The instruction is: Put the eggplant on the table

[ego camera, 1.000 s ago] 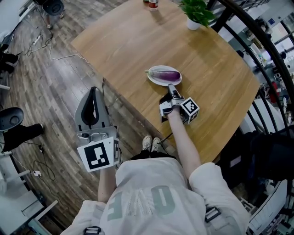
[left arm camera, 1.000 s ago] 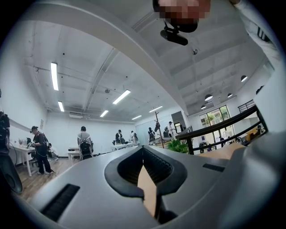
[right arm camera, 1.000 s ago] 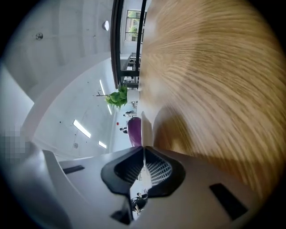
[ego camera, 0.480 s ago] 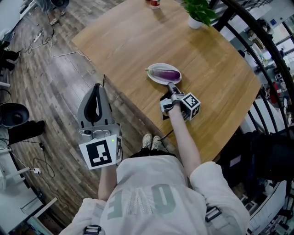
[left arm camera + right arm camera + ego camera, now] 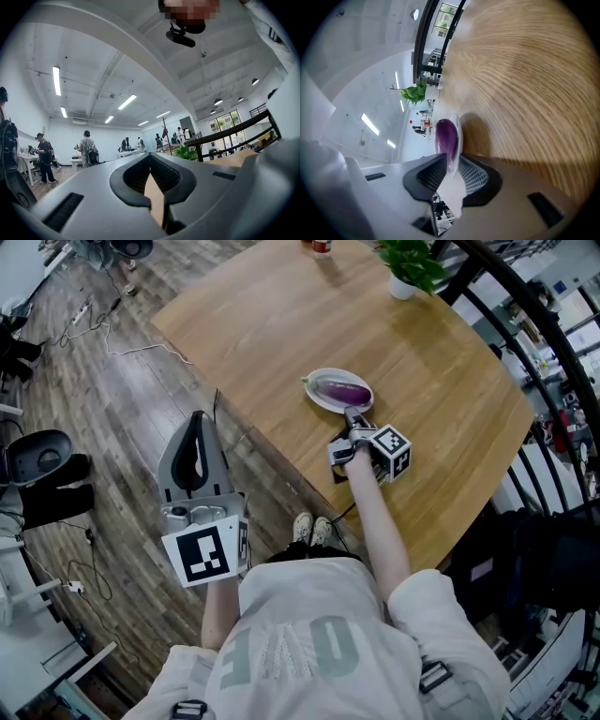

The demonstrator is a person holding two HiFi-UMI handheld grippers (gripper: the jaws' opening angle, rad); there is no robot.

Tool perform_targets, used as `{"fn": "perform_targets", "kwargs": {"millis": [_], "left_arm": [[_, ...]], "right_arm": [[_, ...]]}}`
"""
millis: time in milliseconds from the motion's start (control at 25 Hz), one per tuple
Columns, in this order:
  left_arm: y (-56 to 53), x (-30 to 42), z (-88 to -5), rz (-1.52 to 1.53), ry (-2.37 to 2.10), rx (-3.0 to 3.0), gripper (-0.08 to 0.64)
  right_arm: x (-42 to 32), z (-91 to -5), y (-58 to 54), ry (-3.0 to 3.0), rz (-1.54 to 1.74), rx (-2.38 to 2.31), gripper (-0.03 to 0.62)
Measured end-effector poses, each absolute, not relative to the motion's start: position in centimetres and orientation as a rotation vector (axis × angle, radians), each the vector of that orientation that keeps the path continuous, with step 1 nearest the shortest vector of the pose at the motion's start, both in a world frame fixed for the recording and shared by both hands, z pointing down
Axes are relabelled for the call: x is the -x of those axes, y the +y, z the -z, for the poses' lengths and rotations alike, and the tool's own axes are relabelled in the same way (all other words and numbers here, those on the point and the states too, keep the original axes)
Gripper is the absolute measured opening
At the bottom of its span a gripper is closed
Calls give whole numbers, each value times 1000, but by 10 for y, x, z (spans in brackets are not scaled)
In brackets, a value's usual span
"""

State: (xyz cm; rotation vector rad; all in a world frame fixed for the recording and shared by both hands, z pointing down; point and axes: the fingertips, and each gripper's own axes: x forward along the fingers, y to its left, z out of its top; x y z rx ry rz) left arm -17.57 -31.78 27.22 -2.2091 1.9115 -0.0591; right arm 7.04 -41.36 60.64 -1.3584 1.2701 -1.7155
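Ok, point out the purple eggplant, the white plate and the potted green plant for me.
Purple eggplant (image 5: 342,390): head view, middle of its body.
White plate (image 5: 325,405): head view, bare near rim.
Potted green plant (image 5: 411,262): head view, its leaves.

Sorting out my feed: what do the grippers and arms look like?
The left gripper and right gripper are grey wedges with black ribbed pads, each carrying a white cube of black square markers. The person wears a pale short-sleeved T-shirt.
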Motion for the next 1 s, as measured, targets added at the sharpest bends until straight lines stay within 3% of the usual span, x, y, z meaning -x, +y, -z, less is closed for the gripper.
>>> {"fn": "perform_targets", "kwargs": {"millis": [80,520,760,1000], "left_arm": [[-317,179,-276,79,1922,2207,8],[-305,198,-274,52,1966,2174,8],[-295,196,-268,16,1950,2177,8],[-283,193,-260,-35,1935,2174,8]], "right_arm": [[-67,-605,-413,1284,1723,1356,136],[-74,-605,-394,1197,1763,1521,232],[-98,-574,-379,1080,1685,1599,233],[-150,-447,-379,1313,1175,1771,230]]}}
